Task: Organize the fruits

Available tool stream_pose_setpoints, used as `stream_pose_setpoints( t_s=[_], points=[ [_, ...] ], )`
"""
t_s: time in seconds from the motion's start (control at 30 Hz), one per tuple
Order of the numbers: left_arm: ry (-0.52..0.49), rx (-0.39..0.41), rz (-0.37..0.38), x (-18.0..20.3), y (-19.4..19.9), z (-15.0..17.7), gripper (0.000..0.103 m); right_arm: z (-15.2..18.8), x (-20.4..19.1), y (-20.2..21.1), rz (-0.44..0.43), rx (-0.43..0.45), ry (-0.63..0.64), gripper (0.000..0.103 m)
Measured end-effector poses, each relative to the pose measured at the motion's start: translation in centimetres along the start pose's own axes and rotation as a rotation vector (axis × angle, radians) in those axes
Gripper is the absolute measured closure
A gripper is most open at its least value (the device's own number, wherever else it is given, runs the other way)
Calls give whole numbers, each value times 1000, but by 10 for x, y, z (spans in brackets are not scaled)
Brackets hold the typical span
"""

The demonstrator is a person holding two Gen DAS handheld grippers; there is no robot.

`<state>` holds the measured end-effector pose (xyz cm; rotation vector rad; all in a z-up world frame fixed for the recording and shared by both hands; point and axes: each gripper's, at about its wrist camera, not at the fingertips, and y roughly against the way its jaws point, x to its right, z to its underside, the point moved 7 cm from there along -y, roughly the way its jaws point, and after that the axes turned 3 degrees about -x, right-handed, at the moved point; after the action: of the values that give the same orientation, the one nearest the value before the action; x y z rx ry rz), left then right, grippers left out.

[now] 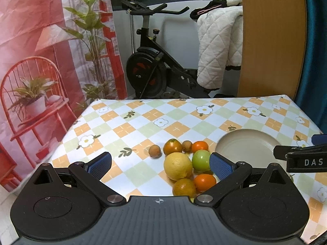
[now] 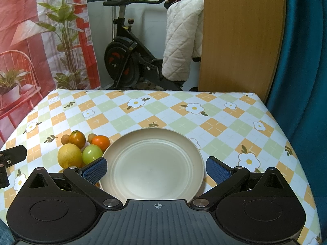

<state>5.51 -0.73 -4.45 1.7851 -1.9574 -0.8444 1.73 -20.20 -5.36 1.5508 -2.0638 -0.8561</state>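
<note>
Here, my left tool [image 1: 160, 166] hangs wide open and empty, the fruits [image 1: 181, 163] clustered ahead between its fingers; my right tool [image 2: 156, 170], equally open, frames the bare plate [image 2: 152, 163]. Next: close on the lemon [image 1: 177, 169].

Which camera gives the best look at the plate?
The right wrist view: the whole plate sits centered between the open right gripper's fingers, visibly empty. The left wrist view catches only part of the plate at the right, partly covered by the other gripper.
</note>
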Motion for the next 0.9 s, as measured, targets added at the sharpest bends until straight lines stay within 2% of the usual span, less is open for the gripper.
stream_pose_setpoints(
  t_s=[0.3,0.47,0.63,0.8,0.9],
  points=[
    [42,-42,50,-12,-16,9,1,12,-4,-10,-29,-16,-7,0],
    [132,-48,140,-17,-22,13,8,16,-12,-14,-80,6,23,0],
    [145,-12,140,-20,-25,16,9,20,-20,-16,-128,25,39,0],
    [151,34,163,-18,-25,16,11,23,-30,-12,-160,96,60,0],
    [141,35,172,-14,-26,17,11,26,-35,-15,-179,84,70,0]
  ],
)
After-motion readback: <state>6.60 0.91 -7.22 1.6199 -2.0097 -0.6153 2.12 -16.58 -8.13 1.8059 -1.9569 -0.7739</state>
